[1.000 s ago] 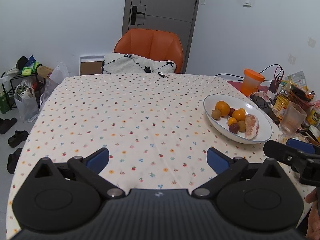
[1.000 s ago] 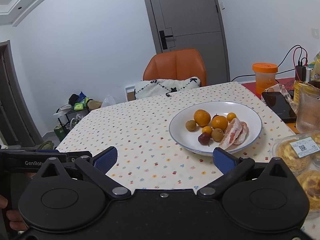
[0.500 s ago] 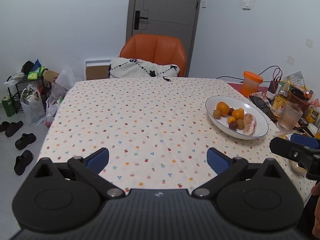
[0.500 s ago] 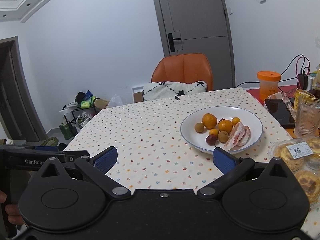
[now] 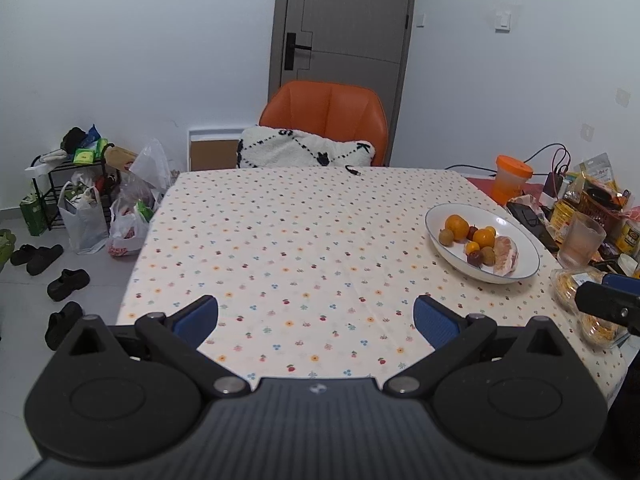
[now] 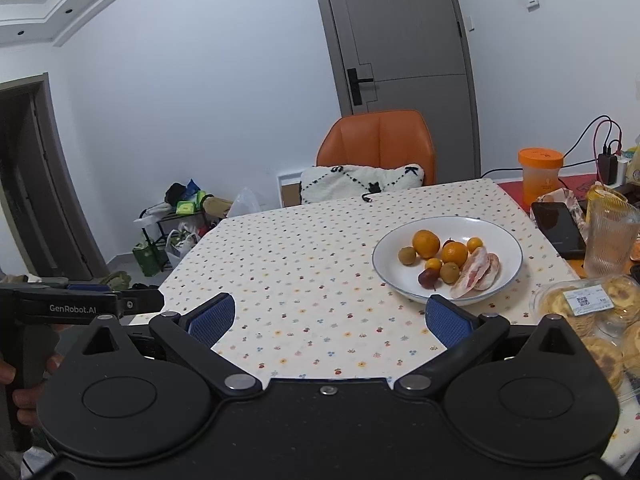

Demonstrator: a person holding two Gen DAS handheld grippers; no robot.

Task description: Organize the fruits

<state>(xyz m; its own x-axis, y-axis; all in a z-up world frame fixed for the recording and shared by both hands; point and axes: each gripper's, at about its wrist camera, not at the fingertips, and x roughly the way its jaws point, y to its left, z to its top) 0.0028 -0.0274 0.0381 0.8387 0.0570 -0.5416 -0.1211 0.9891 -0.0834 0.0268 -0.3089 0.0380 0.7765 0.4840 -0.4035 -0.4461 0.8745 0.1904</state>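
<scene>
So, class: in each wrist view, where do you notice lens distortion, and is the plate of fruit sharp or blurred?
Left wrist view: dark fisheye corners, and the grey door leans slightly; the white plate of fruit is small but sharp. Right wrist view: the ceiling moulding curves strongly and the door frame bows; the plate is sharp, under soft even light with faint shadows.
</scene>
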